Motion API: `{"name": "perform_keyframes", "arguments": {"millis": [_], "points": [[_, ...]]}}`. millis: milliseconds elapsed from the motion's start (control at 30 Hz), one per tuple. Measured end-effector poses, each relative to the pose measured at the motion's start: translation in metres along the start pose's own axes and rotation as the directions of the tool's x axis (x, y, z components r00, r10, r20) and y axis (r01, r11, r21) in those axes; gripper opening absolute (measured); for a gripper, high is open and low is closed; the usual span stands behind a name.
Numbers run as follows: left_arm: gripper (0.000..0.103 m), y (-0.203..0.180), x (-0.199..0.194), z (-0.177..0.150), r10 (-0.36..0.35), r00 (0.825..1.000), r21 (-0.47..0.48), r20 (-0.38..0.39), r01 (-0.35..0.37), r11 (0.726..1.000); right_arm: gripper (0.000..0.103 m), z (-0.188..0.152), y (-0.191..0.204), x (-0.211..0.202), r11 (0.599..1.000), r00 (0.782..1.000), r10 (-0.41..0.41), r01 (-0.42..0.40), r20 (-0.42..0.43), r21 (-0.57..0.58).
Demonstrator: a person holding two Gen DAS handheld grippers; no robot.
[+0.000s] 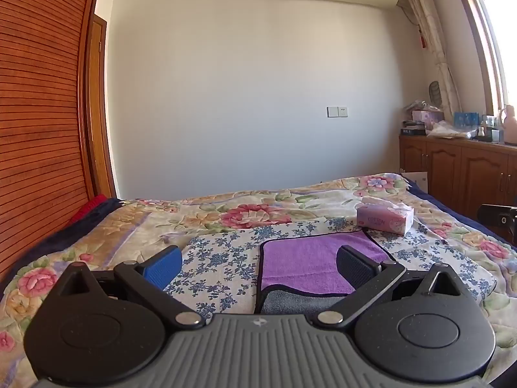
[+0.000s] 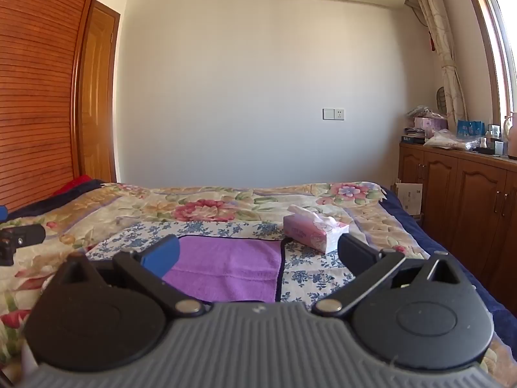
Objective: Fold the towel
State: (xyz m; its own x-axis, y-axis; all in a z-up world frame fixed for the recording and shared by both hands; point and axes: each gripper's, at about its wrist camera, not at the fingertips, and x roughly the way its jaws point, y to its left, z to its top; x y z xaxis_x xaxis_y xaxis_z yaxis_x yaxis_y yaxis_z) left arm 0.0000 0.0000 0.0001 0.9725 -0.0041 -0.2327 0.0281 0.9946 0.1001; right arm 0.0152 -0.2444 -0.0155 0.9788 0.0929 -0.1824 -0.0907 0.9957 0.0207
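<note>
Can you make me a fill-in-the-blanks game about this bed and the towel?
1. The towel on the bed is mostly ____ on top.
2. The pink box behind the towel holds ____.
3. Both the left tool and the right tool are ____, holding nothing.
4. The cloth under the towel has little ____ flowers.

Missing words: purple; tissues; open; blue

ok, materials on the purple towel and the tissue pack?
Purple towel: looks like microfibre terry, matte fuzzy nap, dark bound edge, grey reverse showing near the camera. Tissue pack: probably a soft plastic wrap, slightly glossy and printed, with white tissue poking out of the top.
</note>
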Motion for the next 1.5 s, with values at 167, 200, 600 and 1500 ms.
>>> {"name": "perform_keyframes", "arguments": {"millis": [167,200,600,1500], "points": [[0.103,0.0004,0.0000,0.0000,0.001,1.000,-0.006,0.001,-0.001,1.000,0.103,0.0001,0.0000,-0.0006,1.000,1.000,0.001,-0.001,0.004,0.000],[0.103,0.0005,0.0000,0.0000,0.001,1.000,-0.006,0.001,-0.001,1.000,0.103,0.0001,0.0001,-0.0005,1.000,1.000,0.002,-0.002,0.002,-0.001],[0.103,-0.0004,0.0008,0.0001,0.000,1.000,-0.004,0.003,0.000,1.000,0.103,0.0008,0.0002,-0.0010,1.000,1.000,0.001,-0.001,0.005,-0.001],[0.103,-0.0015,0.0025,-0.0018,0.001,1.000,0.002,0.002,-0.001,1.000,0.103,0.0019,0.0021,-0.0020,1.000,1.000,0.001,-0.001,0.009,-0.001]]}}
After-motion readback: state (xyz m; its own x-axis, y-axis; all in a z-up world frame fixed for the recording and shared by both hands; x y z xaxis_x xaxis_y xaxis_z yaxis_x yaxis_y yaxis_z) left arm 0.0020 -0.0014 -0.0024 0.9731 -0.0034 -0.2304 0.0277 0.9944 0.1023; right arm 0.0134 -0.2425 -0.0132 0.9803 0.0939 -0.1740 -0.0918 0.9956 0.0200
